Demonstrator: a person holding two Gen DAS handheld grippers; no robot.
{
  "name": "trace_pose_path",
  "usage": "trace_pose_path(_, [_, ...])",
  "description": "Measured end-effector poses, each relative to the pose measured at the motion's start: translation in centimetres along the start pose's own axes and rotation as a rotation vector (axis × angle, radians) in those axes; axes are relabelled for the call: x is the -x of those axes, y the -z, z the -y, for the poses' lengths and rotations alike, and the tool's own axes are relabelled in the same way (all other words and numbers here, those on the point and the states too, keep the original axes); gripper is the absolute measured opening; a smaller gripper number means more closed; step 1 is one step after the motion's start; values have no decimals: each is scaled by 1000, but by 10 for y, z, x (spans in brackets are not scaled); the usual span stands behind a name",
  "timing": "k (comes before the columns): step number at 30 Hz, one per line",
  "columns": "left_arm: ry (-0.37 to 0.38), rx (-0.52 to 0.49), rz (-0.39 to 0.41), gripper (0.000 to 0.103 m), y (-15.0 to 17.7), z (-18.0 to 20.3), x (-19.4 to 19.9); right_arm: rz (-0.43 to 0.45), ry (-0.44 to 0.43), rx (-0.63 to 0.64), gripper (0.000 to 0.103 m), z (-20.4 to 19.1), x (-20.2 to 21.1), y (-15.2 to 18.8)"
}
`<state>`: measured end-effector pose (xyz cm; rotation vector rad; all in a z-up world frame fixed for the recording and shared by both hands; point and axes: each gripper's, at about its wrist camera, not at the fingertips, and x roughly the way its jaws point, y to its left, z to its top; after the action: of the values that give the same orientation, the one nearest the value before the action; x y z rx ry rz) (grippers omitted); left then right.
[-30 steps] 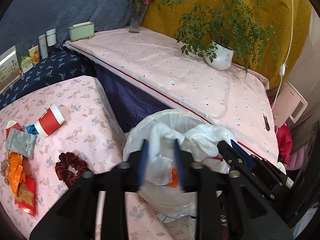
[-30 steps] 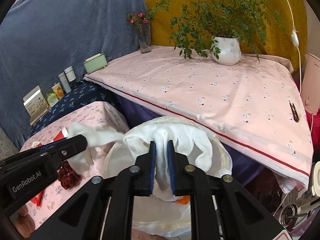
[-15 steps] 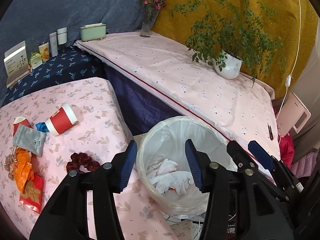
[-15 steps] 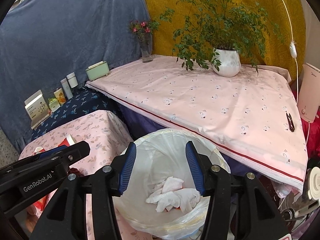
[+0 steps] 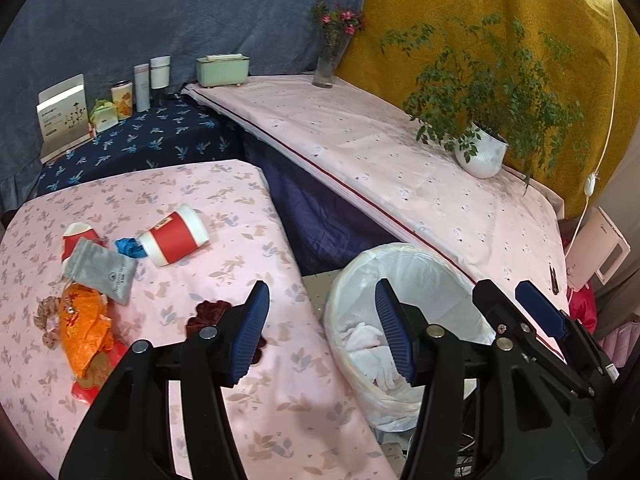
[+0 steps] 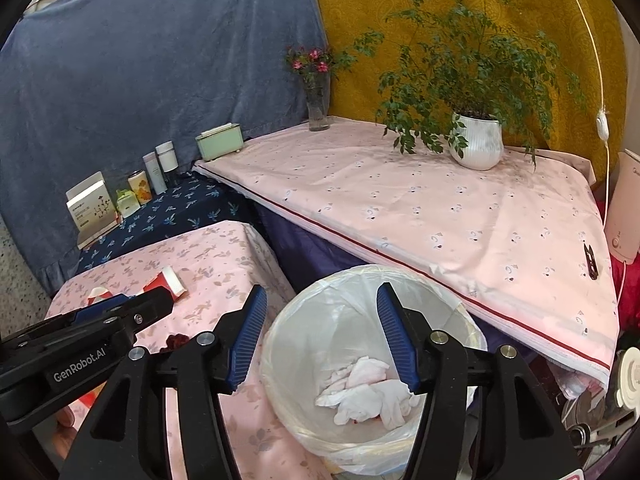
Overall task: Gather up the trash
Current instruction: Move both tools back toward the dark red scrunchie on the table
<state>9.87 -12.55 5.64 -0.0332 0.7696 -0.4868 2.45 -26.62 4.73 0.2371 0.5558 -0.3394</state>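
A bin lined with a clear bag stands between two tables, with crumpled white tissues at its bottom. My right gripper is open and empty above the bin. My left gripper is open and empty over the edge of the low pink table. On that table lie a red paper cup, a blue scrap, a grey pouch, an orange wrapper, a red packet and a dark red scrunchie.
A long pink-covered table holds a potted plant, a flower vase, a green box and a black clip. Bottles and boxes stand on the dark blue surface. A pink appliance sits at far right.
Both grippers opened and let the white tissues fall into the bin. Both then lifted, and the left gripper swung left toward the low table.
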Motion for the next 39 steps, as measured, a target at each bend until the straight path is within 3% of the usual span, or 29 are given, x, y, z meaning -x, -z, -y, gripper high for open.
trace_pose_path(10, [-75,82,19,68,9,-54,16,-10,-34,33,65,-33,1,10])
trace_pose_path(26, [-163,202,5,70,29,-131,25,-65,-87,104,70,-96,-13,34])
trace_pose_path(39, [-267,253,-33,88,60,-181,29,-128,-112,110,74,-128,-34,54])
